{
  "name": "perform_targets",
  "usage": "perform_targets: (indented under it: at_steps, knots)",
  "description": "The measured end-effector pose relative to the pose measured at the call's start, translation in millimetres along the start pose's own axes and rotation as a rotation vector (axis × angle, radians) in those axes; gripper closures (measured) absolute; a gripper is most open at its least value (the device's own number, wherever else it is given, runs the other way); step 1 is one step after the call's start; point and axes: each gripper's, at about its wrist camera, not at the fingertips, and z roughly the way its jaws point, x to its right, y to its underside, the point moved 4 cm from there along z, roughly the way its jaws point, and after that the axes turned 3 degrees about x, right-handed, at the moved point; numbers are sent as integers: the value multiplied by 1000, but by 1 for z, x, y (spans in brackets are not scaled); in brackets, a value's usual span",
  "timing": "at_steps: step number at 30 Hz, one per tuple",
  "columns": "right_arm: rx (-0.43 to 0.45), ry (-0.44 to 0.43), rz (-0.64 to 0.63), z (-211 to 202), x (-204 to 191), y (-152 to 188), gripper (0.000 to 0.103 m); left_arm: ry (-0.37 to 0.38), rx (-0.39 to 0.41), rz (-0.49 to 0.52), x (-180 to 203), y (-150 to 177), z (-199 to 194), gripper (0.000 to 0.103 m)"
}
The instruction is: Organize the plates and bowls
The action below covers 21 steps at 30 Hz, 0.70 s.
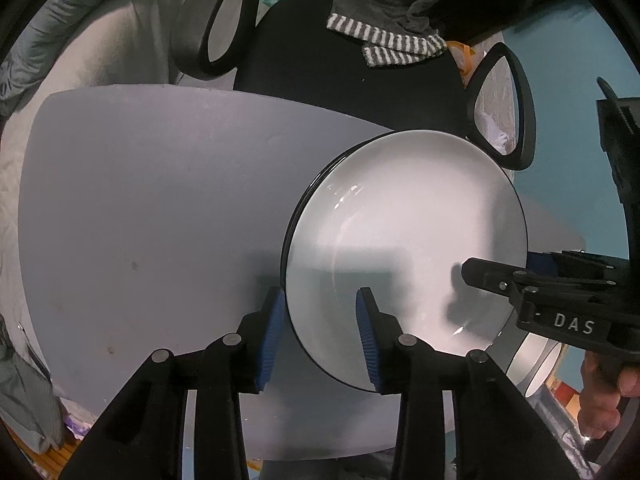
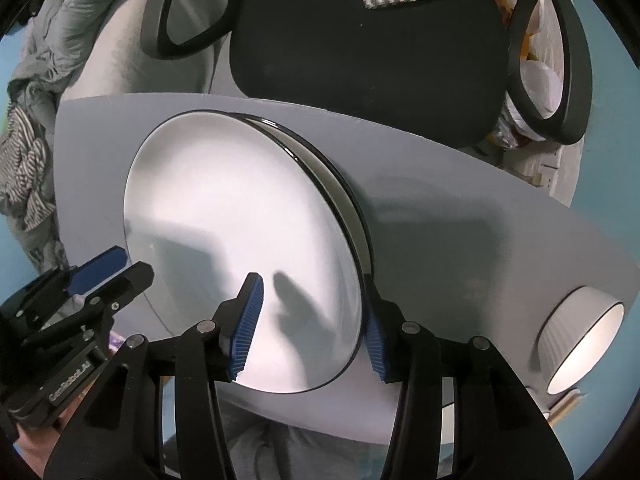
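both tools straddle the top plate [image 1: 404, 216] of a stack on the grey counter [image 1: 140, 200]: left tool [image 1: 320, 300] and right tool [image 2: 312, 300] each gape apart across its rim (unclamped). a white bowl [image 2: 576, 344] sits near the counter's edge.

A pale grey tabletop [image 1: 140, 208] fills the foreground, faintly marked with small stains near its left side. Behind its far edge stands a black office chair [image 1: 340, 76] with looped armrests, a grey garment with striped cuffs [image 1: 396, 46] draped over its seat. To the left, a grey quilted blanket [image 1: 68, 12] lies bunched over light bedding. In the right wrist view, white plastic bags [image 2: 540, 80] show through the chair's armrest, and striped fabric [image 2: 24, 168] is heaped at the far left beside the blue wall [image 1: 572, 40].
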Motion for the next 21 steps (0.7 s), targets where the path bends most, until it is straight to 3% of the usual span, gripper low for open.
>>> perform_targets:
  at_steps: [8, 10, 12, 16, 21]
  knots:
    - [11, 60, -9, -1, -4, 4, 56, 16, 4, 2, -3, 11, -7, 66]
    - [18, 112, -27, -2, -4, 4, 49, 20, 8, -1, -4, 14, -9, 66]
    - [33, 169, -57, -3, -5, 5, 48, 24, 10, -2, -4, 14, -9, 66]
    - [41, 178, -73, -7, -7, 7, 48, 24, 21, -2, -5, 18, -14, 66]
    - [97, 252, -116, -16, -11, 14, 48, -1, 69, 21, -5, 26, -30, 60]
